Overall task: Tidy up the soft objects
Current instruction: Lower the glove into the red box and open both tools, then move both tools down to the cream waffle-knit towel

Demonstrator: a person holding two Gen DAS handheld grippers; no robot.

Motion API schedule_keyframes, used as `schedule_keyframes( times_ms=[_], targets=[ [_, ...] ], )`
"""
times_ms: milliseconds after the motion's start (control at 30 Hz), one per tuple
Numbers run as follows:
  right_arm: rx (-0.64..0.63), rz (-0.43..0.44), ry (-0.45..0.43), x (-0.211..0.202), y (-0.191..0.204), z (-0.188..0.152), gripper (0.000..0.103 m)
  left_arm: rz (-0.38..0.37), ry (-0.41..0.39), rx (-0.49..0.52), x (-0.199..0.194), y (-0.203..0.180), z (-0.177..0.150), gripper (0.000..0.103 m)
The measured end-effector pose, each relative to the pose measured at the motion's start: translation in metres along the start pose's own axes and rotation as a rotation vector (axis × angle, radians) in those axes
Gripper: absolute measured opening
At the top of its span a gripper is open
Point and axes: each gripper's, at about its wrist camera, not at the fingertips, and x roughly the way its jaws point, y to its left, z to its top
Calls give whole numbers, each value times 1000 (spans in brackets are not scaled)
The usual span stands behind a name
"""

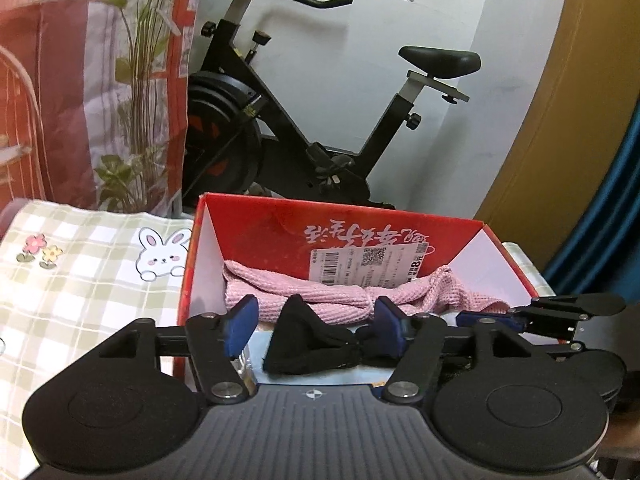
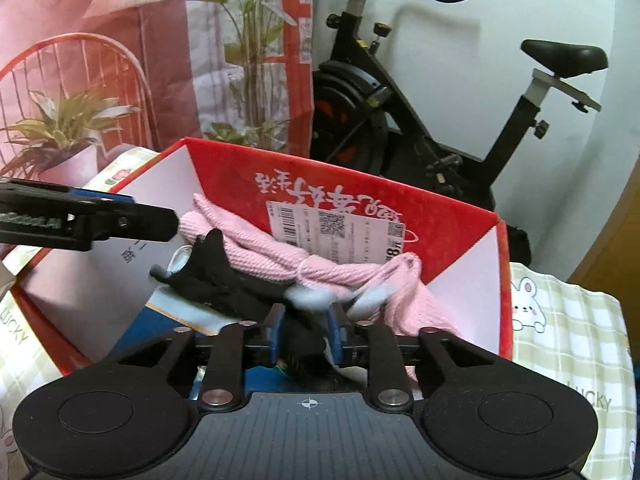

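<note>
A red cardboard box (image 1: 340, 209) (image 2: 360, 178) stands open in front of both grippers. A pink knitted towel (image 1: 320, 296) (image 2: 260, 236) lies along its back wall. In front of the towel rests a crumpled black cloth (image 1: 304, 340) (image 2: 216, 276). My left gripper (image 1: 316, 326) is open wide around the cloth, with its left pad well clear. My right gripper (image 2: 306, 330) stands narrowly open over the cloth's other end; a pale sliver shows beside its right pad. Each gripper shows in the other's view: the right gripper (image 1: 560, 312) and the left gripper (image 2: 100, 220).
Under the black cloth a blue and white packet (image 1: 320, 376) (image 2: 180, 312) lies on the box floor. The box sits on a checked cloth with rabbits (image 1: 80, 280) (image 2: 560, 320). An exercise bike (image 1: 320, 120) stands behind, with a potted plant (image 2: 60, 132) at the left.
</note>
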Motion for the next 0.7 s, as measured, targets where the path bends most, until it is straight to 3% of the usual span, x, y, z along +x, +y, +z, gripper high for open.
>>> schedule_keyframes(
  times_ms=[100,467,700],
  targets=[
    [6,-16,-10,-7,1,-3,31,-1,-16,20,-9,-3,1,76],
    [47,-24,-133,-67,6,-14,101,26,-64,169,-68,-19,-13,101],
    [111,-44,-232,-112,9,-33,103,76,-105,150,-110,-15,-29,103]
  ],
)
